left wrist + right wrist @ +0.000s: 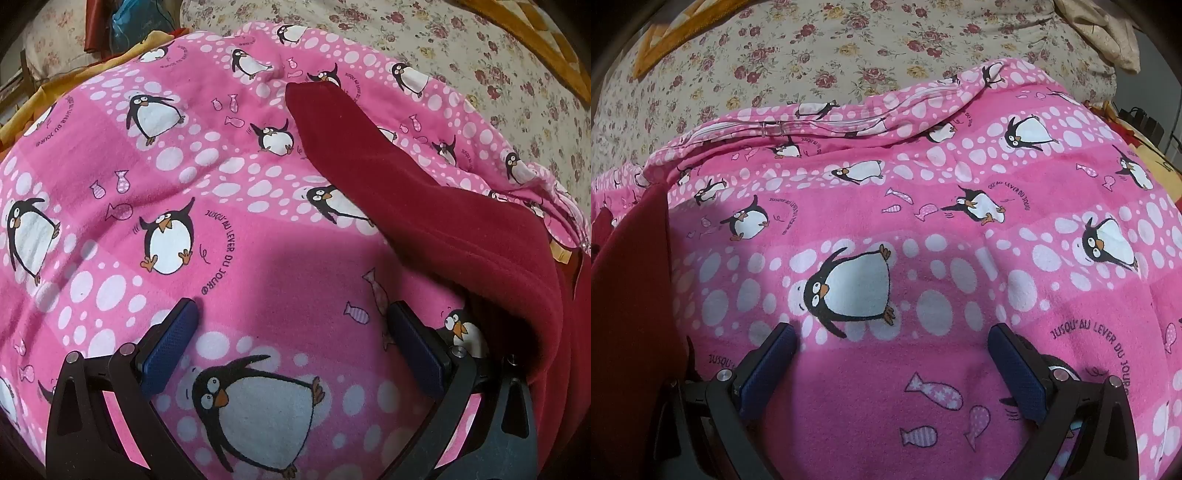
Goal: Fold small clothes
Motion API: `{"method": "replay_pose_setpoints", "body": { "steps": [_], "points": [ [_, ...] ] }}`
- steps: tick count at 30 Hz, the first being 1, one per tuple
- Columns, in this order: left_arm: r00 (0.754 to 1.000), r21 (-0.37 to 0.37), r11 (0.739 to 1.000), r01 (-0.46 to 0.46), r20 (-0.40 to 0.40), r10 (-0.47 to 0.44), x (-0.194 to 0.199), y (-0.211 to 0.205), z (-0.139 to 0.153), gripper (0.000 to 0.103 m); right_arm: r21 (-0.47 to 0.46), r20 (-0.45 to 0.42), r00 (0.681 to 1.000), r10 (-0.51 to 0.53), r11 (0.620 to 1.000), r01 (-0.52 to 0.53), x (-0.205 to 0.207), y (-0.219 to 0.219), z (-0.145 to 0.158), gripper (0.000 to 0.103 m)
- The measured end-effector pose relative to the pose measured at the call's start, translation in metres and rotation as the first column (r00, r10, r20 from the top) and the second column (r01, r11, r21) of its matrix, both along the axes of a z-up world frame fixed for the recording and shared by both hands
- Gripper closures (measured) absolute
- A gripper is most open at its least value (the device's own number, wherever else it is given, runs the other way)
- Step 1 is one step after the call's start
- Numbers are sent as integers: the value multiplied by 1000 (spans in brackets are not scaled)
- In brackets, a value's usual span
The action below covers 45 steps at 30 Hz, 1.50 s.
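A dark red fleece garment (pixel 436 206) lies on a pink penguin-print blanket (pixel 192 155). In the left wrist view its sleeve stretches from the right edge up toward the middle. My left gripper (pixel 293 314) is open and empty, low over the blanket, just left of the garment. In the right wrist view the red garment (pixel 631 280) fills the left edge. My right gripper (pixel 892 334) is open and empty over the pink blanket (pixel 923 229), to the right of the garment.
A floral bedsheet (pixel 820 48) lies beyond the blanket. The blanket's far edge has a zipper seam (pixel 775 125). An orange cloth (pixel 74 81) and a blue bag (pixel 136 26) sit at the far left. A beige pillow (pixel 1100 29) is at the far right.
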<state>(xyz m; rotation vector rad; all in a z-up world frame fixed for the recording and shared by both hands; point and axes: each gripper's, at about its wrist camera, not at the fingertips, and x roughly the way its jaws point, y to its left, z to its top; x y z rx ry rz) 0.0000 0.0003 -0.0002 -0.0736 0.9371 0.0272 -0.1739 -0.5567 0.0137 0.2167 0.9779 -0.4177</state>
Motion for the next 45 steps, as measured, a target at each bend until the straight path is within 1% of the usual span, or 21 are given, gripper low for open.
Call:
{"method": "replay_pose_setpoints", "body": {
  "steps": [6,8,13,14,18,20,22,23,25,26,28,29,30,31,32,35,37,39,41,43,45],
  "points": [
    [1000,-3,1000,8,-8,-8,-4,1,2,0,0,3,1000,-1,1000,1,0,0,0,0],
    [1000,13,1000,18,-13,-18,-12,-2,0,0,-1,4,1000,-3,1000,3,0,0,0,0],
    [996,30,997,72,-45,-71,-23,-12,9,1,-4,-7,1000,-14,1000,14,3,0,0,0],
    [996,22,996,81,-40,-80,-27,-12,13,1,1,-11,1000,-20,1000,20,3,0,0,0],
    [990,-17,990,140,31,-139,-42,-25,33,1,32,-42,997,-69,997,70,8,-4,1,0],
    [984,-21,985,169,53,-168,-48,-33,41,1,79,-48,995,-82,993,86,13,-7,2,0],
    [982,-15,984,179,64,-178,-51,-38,45,1,89,-53,998,-32,995,37,17,-7,3,0],
    [981,-15,983,182,65,-181,-51,-40,47,1,90,-58,998,26,996,-21,20,-8,4,0],
    [983,-26,985,172,65,-170,-50,-42,49,1,131,-60,994,90,988,-81,19,-12,6,0],
    [985,-39,985,166,64,-163,-51,-41,50,1,177,-60,995,78,982,-66,14,-16,10,2],
    [986,-72,985,156,67,-151,-51,-40,53,1,227,-36,999,23,974,-15,0,-24,25,7],
    [986,-84,985,153,76,-147,-52,-37,56,1,225,-1,1000,-10,974,10,-10,-28,40,7],
    [985,-97,984,152,92,-143,-55,-35,60,1,188,32,999,-34,982,28,-23,-30,58,7],
    [985,-104,983,151,102,-141,-56,-34,63,1,166,54,998,-33,986,24,-30,-29,69,7],
    [984,-107,983,151,108,-139,-57,-34,65,1,149,89,996,-14,989,0,-41,-25,86,7],
    [981,-114,980,163,123,-149,-63,-34,72,1,128,141,989,45,990,-64,-69,-6,121,7],
    [979,-105,979,172,131,-158,-69,-36,75,1,96,150,984,97,989,-113,-84,17,138,7],
    [974,-89,978,188,146,-174,-75,-40,79,1,59,142,980,142,987,-152,-89,38,146,7],
    [970,-65,978,196,162,-183,-81,-44,84,1,35,169,968,185,980,-194,-97,63,154,7],
    [964,-50,977,206,181,-193,-86,-48,89,1,46,199,958,207,974,-221,-100,87,155,7],
    [960,-55,974,218,191,-204,-89,-50,94,1,90,222,948,227,964,-252,-101,115,151,7]
  ]
}}
